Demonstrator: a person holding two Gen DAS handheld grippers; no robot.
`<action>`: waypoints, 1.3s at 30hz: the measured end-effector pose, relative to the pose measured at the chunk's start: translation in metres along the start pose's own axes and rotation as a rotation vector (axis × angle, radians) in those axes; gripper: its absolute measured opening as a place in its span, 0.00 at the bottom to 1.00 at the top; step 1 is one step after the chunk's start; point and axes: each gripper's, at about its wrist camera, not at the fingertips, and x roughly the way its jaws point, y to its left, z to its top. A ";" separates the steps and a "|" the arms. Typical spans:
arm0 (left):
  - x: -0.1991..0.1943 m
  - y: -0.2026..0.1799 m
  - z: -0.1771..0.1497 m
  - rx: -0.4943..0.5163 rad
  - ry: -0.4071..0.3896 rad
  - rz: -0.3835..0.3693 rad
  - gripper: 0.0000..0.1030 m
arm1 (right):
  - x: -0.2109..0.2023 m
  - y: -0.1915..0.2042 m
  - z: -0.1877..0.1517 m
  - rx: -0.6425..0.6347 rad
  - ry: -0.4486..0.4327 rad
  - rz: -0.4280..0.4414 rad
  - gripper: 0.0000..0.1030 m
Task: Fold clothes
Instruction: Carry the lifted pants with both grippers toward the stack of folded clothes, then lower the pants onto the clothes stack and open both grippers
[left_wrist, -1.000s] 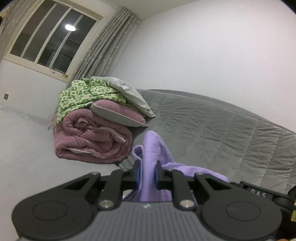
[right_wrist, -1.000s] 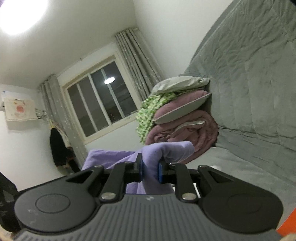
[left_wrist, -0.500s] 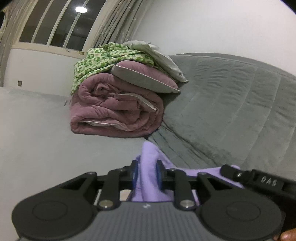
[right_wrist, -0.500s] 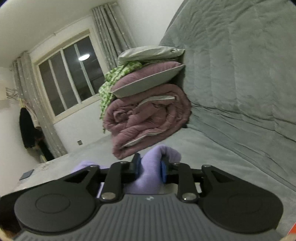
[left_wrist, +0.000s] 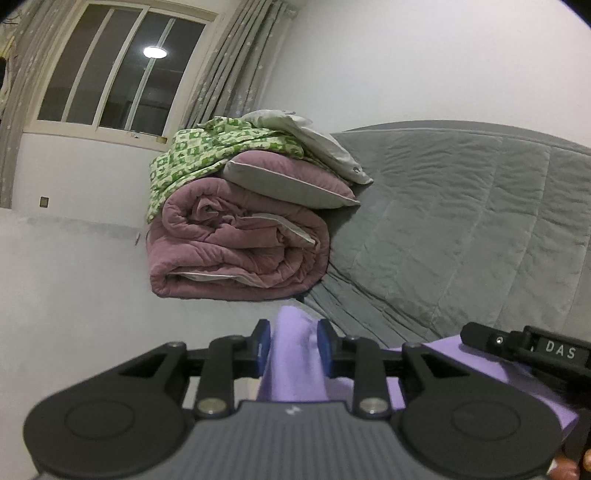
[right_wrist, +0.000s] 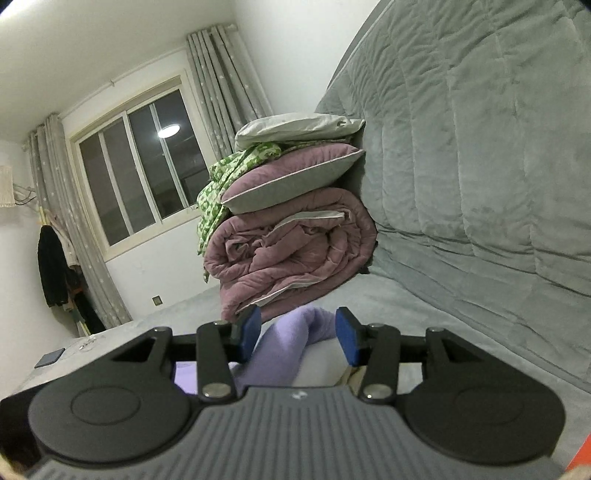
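Lavender garment (left_wrist: 293, 354) is pinched by the left gripper (left_wrist: 293, 349); only the right view shows the right gripper (right_wrist: 298, 334) spread apart around loose cloth. Behind, upper centre, rolled mauve bedding (left_wrist: 236, 251) sits on a grey bed (left_wrist: 461, 229) beneath a dark window (left_wrist: 110, 70).

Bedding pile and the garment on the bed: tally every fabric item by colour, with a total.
Mauve: 2, the rolled comforter and the pillow on top of it.
Green-and-white patterned: 1, the blanket.
Pale grey: 1, the top pillow.
Lavender: 1, the garment.
Total: 5
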 end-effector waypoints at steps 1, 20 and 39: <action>-0.003 -0.001 0.002 0.004 0.000 0.003 0.28 | -0.003 0.001 0.002 0.003 0.003 0.000 0.47; -0.152 -0.022 0.054 0.040 0.146 0.084 0.45 | -0.123 0.081 0.036 -0.021 0.077 -0.019 0.48; -0.302 -0.032 0.040 0.114 0.336 0.165 0.98 | -0.239 0.158 0.008 -0.056 0.181 -0.091 1.00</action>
